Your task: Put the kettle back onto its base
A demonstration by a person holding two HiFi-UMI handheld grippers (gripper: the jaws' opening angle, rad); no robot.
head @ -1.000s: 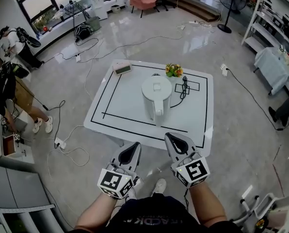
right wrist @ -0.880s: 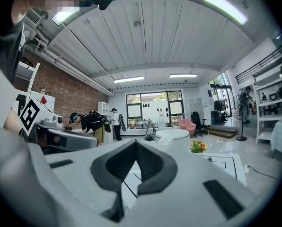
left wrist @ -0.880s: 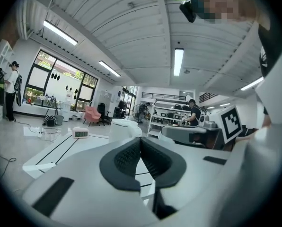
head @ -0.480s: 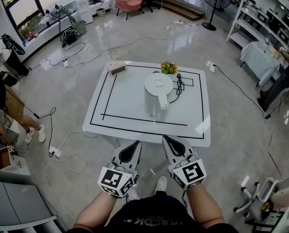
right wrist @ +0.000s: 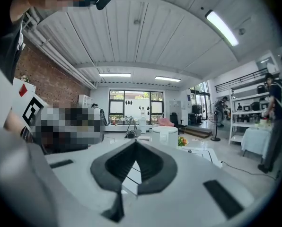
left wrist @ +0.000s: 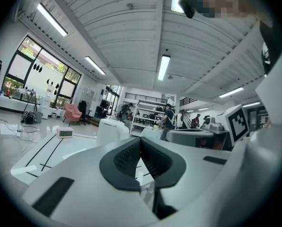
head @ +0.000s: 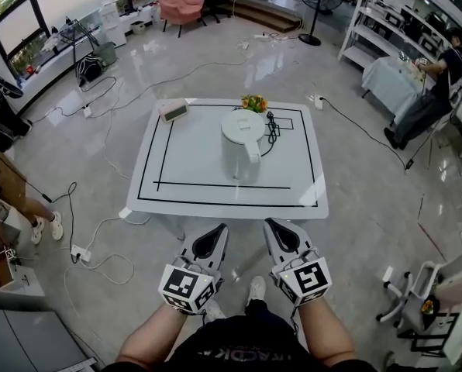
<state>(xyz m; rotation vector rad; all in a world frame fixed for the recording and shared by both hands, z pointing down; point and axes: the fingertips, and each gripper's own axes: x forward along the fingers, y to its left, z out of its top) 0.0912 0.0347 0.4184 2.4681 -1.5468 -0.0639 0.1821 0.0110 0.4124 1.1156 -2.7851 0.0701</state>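
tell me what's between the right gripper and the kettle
Head view: from the right gripper to the kettle there is only floor, then bare table crossed by a black line.

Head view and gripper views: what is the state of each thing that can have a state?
kettle: upright on the table, lid closed, untouched.
left gripper: shut, empty, short of the table.
right gripper: shut, empty, short of the table.
clock: standing upright.

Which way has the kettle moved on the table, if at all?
No. The kettle still stands just in front of the flowers, left of the cord, on the table.
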